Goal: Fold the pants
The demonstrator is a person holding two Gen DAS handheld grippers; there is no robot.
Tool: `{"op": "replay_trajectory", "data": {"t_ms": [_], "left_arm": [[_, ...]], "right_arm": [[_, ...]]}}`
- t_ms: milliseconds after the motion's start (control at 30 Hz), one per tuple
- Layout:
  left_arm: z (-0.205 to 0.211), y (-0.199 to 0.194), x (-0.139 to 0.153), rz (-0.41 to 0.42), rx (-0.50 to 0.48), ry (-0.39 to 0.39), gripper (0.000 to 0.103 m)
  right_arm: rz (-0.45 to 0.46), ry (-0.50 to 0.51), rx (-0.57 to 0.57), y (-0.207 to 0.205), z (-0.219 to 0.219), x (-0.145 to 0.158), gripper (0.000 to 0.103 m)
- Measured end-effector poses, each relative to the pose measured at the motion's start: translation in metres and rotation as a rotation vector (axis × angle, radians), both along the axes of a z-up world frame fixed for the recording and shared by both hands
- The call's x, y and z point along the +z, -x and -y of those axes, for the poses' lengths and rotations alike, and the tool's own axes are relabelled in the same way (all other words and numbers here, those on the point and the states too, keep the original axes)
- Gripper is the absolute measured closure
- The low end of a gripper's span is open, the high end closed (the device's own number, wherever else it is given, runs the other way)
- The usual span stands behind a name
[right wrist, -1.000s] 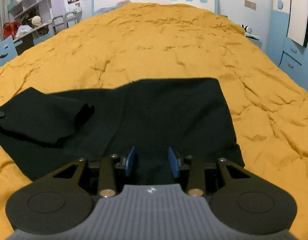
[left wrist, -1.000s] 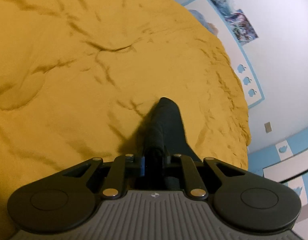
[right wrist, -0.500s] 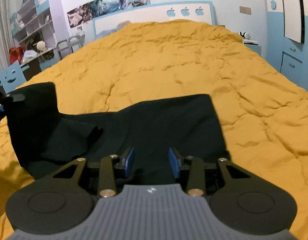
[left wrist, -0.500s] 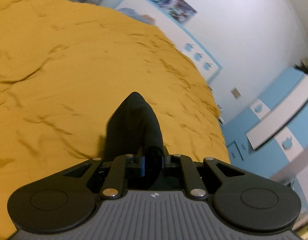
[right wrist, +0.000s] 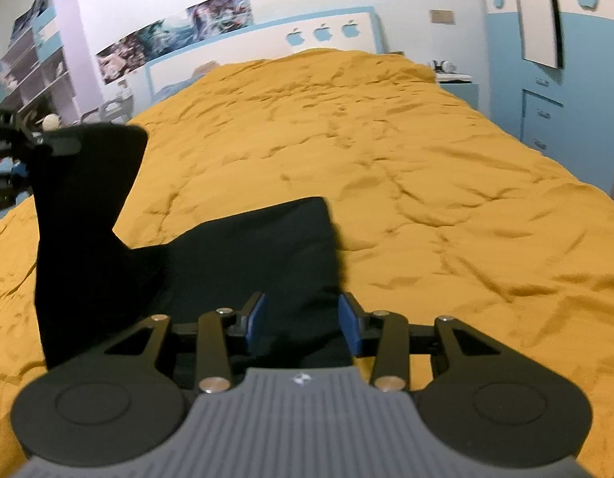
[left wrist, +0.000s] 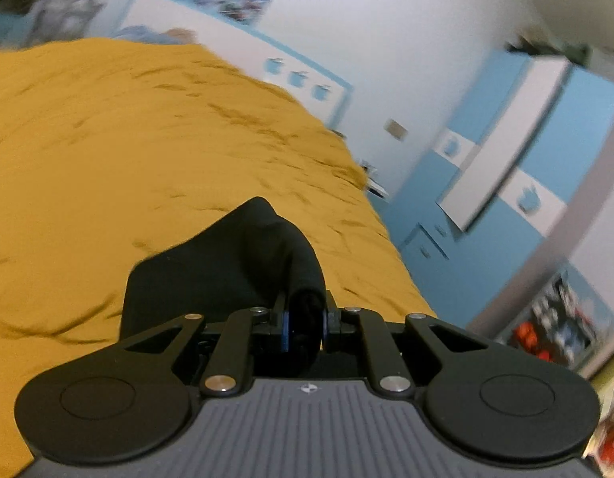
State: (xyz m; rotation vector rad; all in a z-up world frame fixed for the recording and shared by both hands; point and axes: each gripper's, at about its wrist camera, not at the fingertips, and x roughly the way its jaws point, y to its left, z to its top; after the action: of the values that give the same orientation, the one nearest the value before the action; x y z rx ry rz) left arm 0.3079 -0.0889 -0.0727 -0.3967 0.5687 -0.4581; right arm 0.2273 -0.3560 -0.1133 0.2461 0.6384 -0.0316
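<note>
Black pants (right wrist: 247,255) lie on a mustard-yellow duvet (right wrist: 386,139). Their left end (right wrist: 83,183) is pulled up off the bed and hangs as a tall flap from my left gripper (right wrist: 4,147) at the left edge of the right wrist view. In the left wrist view, that left gripper (left wrist: 305,318) is shut on a bunched fold of the black cloth (left wrist: 227,271), which bulges out ahead of the jaws. My right gripper (right wrist: 303,314) hovers over the near right corner of the pants, its blue pads (right wrist: 255,318) apart with black cloth showing in the gap.
The duvet (left wrist: 107,139) covers the whole bed. A white headboard with blue apple shapes (right wrist: 322,34) stands at the far end. A blue wardrobe (right wrist: 546,79) and a nightstand (right wrist: 454,79) are on the right, shelves (right wrist: 28,59) on the left.
My left gripper has risen and rolled, drawing its end of the pants up off the duvet into a hanging flap. The right gripper has shifted toward the pants' right edge.
</note>
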Motion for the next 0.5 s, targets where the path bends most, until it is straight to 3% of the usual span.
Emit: {"op": "replay_trajectory", "data": {"t_ms": [100,267,400,500], "left_arm": [[0.039,0.002,-0.003,0.025,-0.07,-0.071,0.088],[0.096,0.003,-0.025,-0.015,-0.168,-0.174,0.088],[0.126,0.015,-0.044,-0.025,-0.223,-0.27,0.088],[0.137,0.015,-0.068,-0.077,-0.253,-0.32,0.088]], "right_arm": [[0.001,-0.02,-0.038,0.006,0.014,-0.002,0.066],[0.001,-0.061,-0.104,0.017,0.037,-0.004,0.066],[-0.008,-0.117,-0.164,0.022,0.055,-0.006,0.065],[-0.012,-0.162,-0.19,0.024,0.064,-0.008,0.065]]}}
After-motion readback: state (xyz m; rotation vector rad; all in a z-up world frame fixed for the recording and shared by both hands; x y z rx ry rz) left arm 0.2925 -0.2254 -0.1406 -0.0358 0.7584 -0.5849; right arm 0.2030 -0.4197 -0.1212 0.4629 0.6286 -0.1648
